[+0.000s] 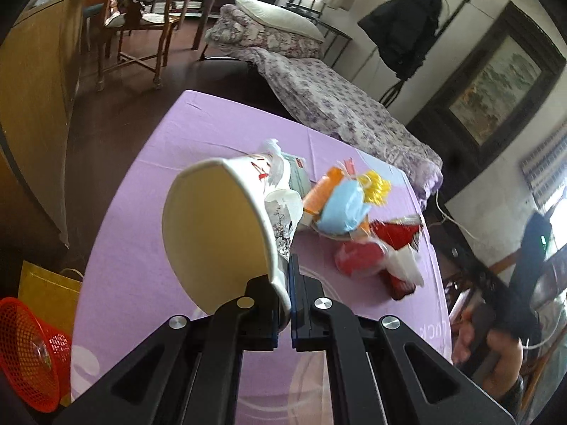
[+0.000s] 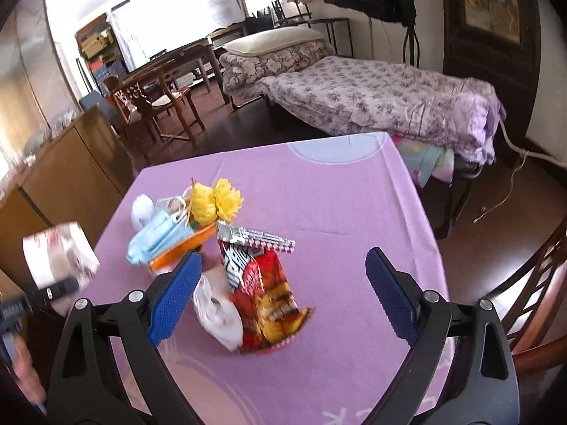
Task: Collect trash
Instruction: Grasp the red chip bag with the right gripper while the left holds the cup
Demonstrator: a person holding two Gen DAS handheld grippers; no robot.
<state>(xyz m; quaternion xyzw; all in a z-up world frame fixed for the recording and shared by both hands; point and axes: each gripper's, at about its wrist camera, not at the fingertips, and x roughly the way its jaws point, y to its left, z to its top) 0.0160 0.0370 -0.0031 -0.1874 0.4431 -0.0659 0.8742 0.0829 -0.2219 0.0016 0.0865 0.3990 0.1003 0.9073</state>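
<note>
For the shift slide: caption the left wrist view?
Left gripper jaws pinch a paper cup above the trash pile.

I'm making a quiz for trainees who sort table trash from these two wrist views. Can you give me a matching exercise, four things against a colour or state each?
Things:
1. paper cup
2. face mask
3. snack bag
4. right tongs

Colour or state:
A. light blue, lying on the pile
B. red and yellow, on the purple tablecloth
C. open, nothing between the pads
D. white, its rim pinched in the left tongs

Pairs: 1-D, 2-A, 3-B, 4-C
</note>
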